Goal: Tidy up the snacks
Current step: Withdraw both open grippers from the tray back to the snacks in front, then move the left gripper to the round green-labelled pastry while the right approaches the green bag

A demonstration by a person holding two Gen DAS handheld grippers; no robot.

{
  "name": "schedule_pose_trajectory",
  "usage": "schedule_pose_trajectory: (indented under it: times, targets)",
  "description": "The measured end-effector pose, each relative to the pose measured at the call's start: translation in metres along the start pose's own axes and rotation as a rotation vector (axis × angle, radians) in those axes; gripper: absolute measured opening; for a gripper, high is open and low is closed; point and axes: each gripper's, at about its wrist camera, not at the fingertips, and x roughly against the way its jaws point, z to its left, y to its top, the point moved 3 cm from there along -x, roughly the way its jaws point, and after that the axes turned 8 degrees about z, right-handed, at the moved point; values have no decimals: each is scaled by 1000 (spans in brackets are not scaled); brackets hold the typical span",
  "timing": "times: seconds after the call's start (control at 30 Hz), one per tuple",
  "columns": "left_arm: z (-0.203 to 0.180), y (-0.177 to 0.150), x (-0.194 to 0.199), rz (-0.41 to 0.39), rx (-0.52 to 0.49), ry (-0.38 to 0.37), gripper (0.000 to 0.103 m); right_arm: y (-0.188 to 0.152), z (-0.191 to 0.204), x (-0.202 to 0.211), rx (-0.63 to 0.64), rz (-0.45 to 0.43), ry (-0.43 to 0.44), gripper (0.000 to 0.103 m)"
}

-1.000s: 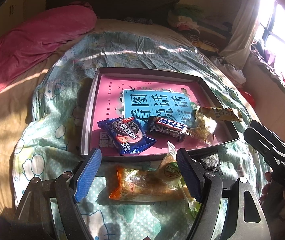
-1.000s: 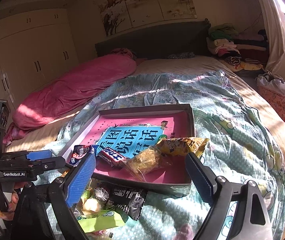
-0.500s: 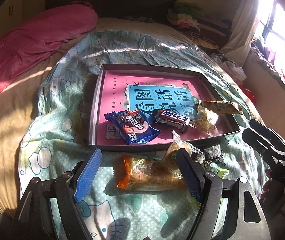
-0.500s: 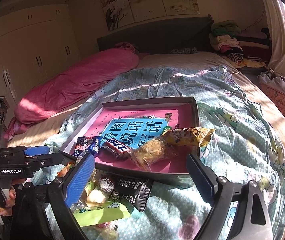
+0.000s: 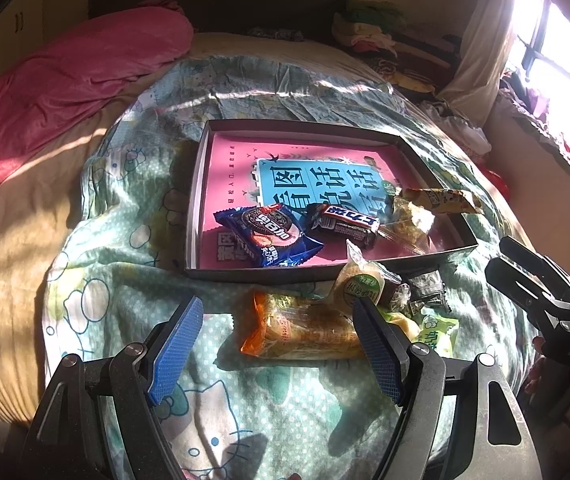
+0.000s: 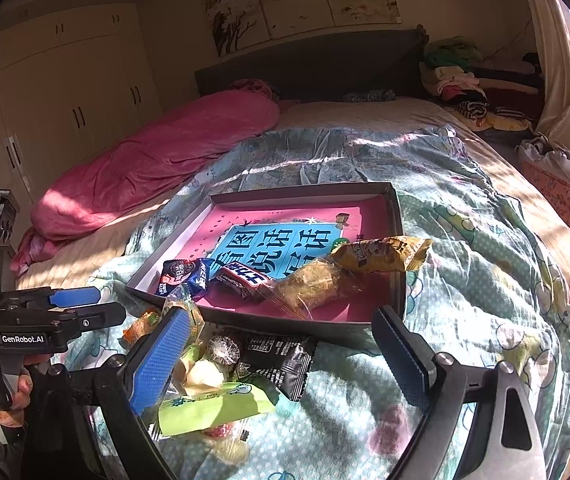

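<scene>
A shallow box point(image 5: 201, 184) with a pink and blue lining lies on the quilt; it also shows in the right wrist view point(image 6: 399, 220). In it lie a blue Oreo pack point(image 5: 265, 234), a dark chocolate bar point(image 5: 345, 222) and a yellow snack bag point(image 5: 437, 202). In front of the box lie an orange bread pack point(image 5: 301, 328), a round green-label cake point(image 5: 359, 286), a black packet point(image 6: 281, 356) and a green packet point(image 6: 213, 404). My left gripper point(image 5: 277, 344) is open and empty over the orange pack. My right gripper point(image 6: 281, 354) is open and empty over the black packet.
The quilt point(image 5: 125, 184) covers a wide bed. A pink duvet point(image 5: 65, 80) lies at the left. Piled clothes point(image 6: 461, 76) sit by the headboard. A wardrobe point(image 6: 57, 92) stands at the left, a window point(image 5: 557, 72) at the right.
Both grippers have drawn back slightly toward the near side of the bed; the box and snacks sit a little farther ahead and to the right. Jaws stayed open.
</scene>
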Motion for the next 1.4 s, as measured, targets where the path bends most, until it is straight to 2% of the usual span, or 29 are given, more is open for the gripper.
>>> schedule_pose_trajectory:
  times: [0.47, 0.97, 1.4]
  targets:
    - [-8, -7, 0, 17, -45, -39, 79, -21, 14, -1, -21, 64, 7, 93]
    - [-11, -12, -5, 25, -65, -111, 79, -43, 35, -11, 12, 145, -21, 93]
    - [-14, -11, -14, 42, -96, -160, 79, -51, 45, -23, 8, 187, -28, 93]
